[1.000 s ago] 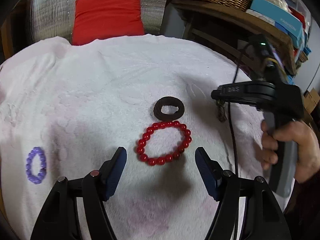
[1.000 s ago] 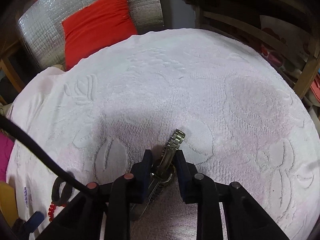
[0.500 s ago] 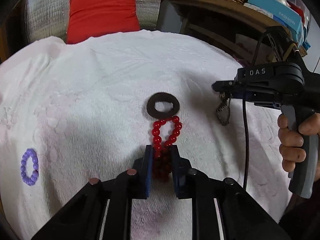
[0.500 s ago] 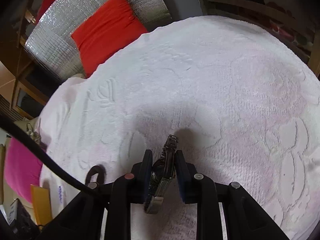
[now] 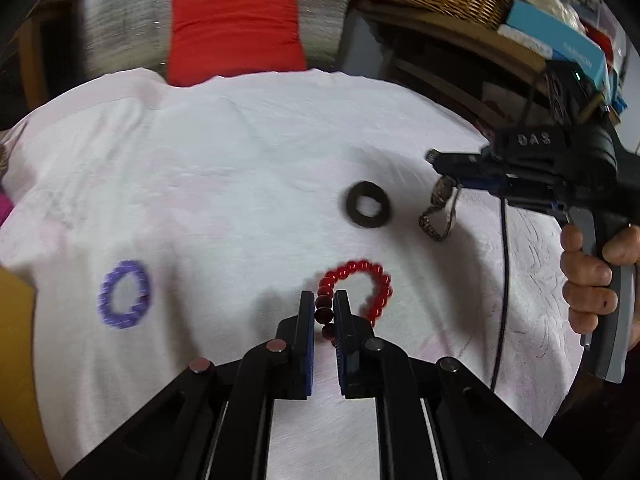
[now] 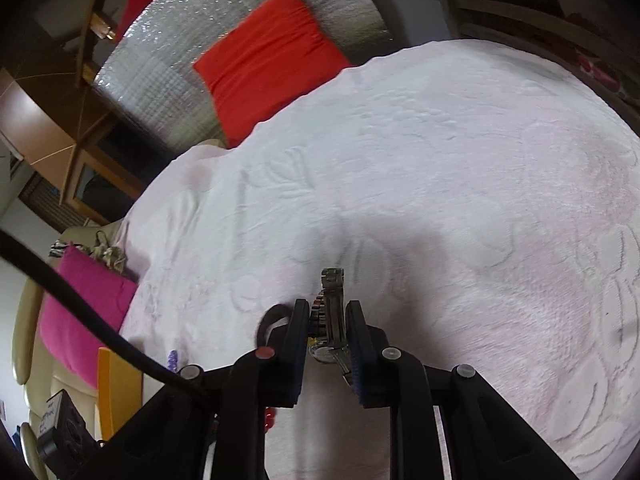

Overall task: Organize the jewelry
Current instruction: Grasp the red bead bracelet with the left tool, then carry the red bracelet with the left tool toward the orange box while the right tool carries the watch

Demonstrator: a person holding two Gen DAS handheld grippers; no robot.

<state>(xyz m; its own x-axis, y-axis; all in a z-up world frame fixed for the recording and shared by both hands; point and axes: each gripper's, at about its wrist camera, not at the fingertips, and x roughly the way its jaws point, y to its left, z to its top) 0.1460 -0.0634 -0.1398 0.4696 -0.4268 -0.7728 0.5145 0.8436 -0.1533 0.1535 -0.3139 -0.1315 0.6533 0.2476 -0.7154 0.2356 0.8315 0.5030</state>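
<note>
- Four pieces of jewelry are in play over a white towel (image 5: 248,168) that covers the whole work surface; its soft, embossed pile looks likely to snag clasps and let thin items sink in, so I would lift pieces clear of it, not drag them.
- Largest of them, the red bead bracelet (image 5: 362,286) is in the left gripper (image 5: 323,300), whose jaws have just been closing and now pinch one side of the loop; the far side arcs free beyond the tips. Round, glossy beads on what is probably elastic cord will roll and stretch, so a grip across a single bead could slip.
- Next, the metal watch (image 6: 332,308) sits clamped edge-on in the right gripper (image 6: 328,310), jaws pressing its case; in the left view its link band droops below. It is likely the heaviest piece, rigid at the case and floppy at the band, which will swing.
- Left of the red loop, well apart, the purple bead bracelet (image 5: 125,294) lies flat; light and springy, best taken across one side.
- Smallest, the dark ring (image 5: 366,210) lies flat between watch and red beads; stiff and thin, so its rim needs pinching.
</note>
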